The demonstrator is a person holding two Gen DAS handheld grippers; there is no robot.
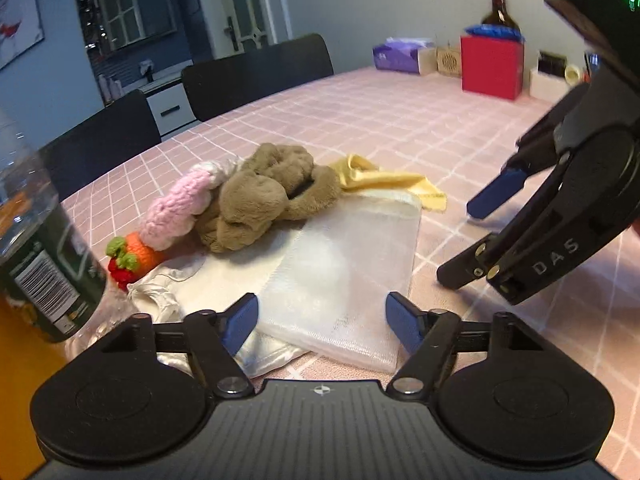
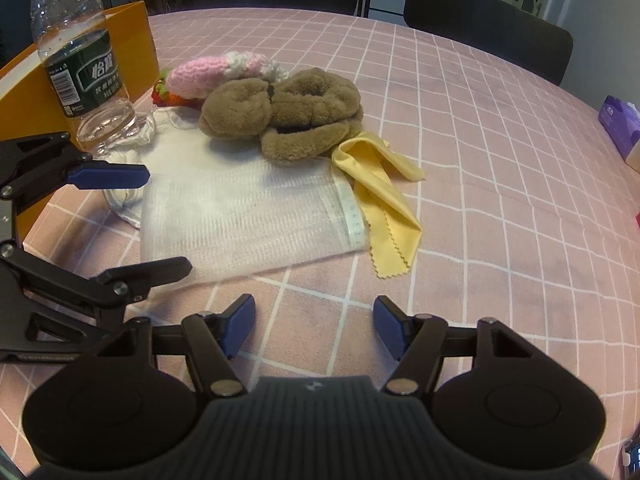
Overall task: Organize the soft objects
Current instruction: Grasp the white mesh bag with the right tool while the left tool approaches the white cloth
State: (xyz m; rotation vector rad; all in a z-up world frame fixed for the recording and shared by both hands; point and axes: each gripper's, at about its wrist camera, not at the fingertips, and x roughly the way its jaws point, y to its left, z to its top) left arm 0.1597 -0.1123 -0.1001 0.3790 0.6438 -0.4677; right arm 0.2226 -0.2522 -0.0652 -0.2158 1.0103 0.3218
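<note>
Left gripper (image 1: 322, 320) low over the near edge of a white mesh pouch (image 1: 348, 276), jaws spread wide on either side of it, nothing gripped, pads just above the fabric; contact with the pouch not clear

Right gripper (image 2: 314, 328) off to the side over bare pink checked bench (image 2: 500, 200), jaws likewise wide apart and empty

Soft things heaped in one loose pile mid-bench:
- mesh pouch flat, on top of a white satin cloth (image 1: 180, 284) with a bunched corner
- brown plush scrunchies (image 2: 288, 116) resting on the far end of the pouch, touching one another
- pink and white crocheted piece (image 2: 208, 74) leaning against the plush, with an orange knitted end and a red strawberry with green leaves (image 1: 122, 266) at its tip
- yellow cloth (image 2: 380, 196) with a zigzag edge, crumpled, partly tucked under the plush and lying alongside the pouch edge

Clear water bottle (image 2: 80, 60) with a green label upright just beside the satin cloth, in front of an orange box (image 2: 136, 40)

Red box (image 1: 492, 66), purple tissue pack (image 1: 398, 54) and dark glass bottle (image 1: 498, 6) well apart at the far end of the bench; dark chairs (image 1: 256, 74) along the edge
</note>
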